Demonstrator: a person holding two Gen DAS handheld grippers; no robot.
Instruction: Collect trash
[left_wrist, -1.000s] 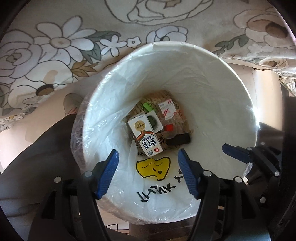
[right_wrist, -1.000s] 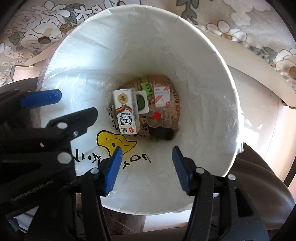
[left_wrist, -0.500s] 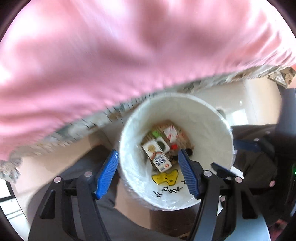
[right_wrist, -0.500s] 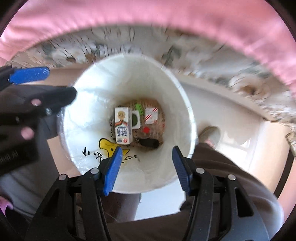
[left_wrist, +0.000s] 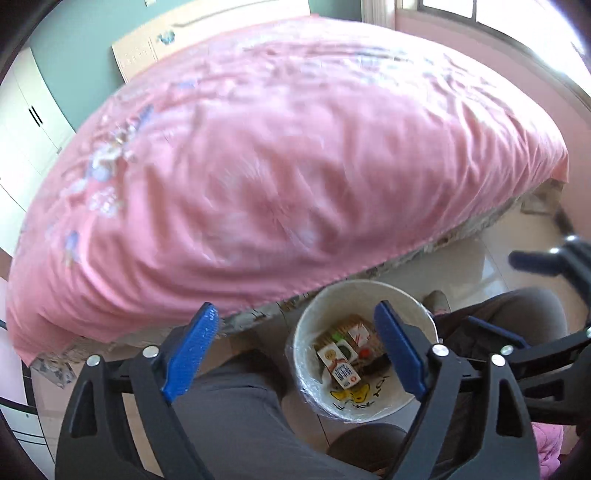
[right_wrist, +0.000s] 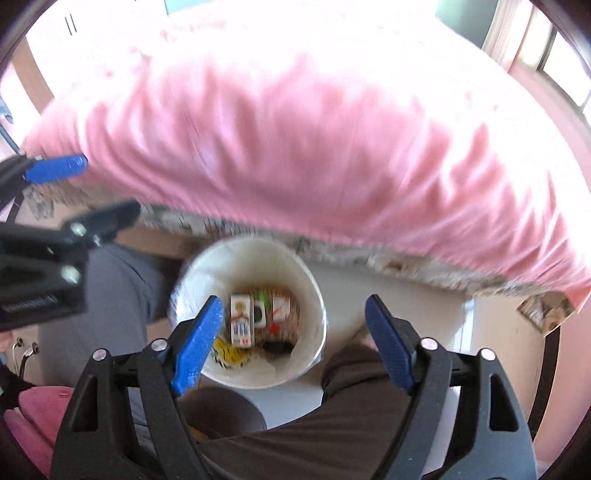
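While both pairs of blue jaws are opening with nothing between them, the left gripper (left_wrist: 299, 350) and the right gripper (right_wrist: 293, 341) hang high above the white trash bin (right_wrist: 314, 295), pointing down at it. Neither one touches any trash, so my guess is that they are empty because the bin already has what was picked up. The bin stands on the pale floor (right_wrist: 424, 295), just beside the foot of the bed, and it sits between the person's legs (left_wrist: 236, 413), likely so that dropping things in is easy. A thin clear bag (left_wrist: 306, 384) lines the bin and folds over its rim, probably so the trash can be lifted out all at once. Down at the bottom of the bin lies the trash: one milk carton (right_wrist: 241, 319) with a barcode, one small white box with a dark green patch (right_wrist: 259, 314), one box with red marks (right_wrist: 282, 308), one little green piece (right_wrist: 263, 296) and one dark thing (right_wrist: 277, 347) near the wall of the bin. A yellow picture (left_wrist: 349, 393) is printed on the inside wall of the bin. Behind the bin spreads one big pink bedspread (left_wrist: 295, 155), and I can see no trash on it, though it is blurry.
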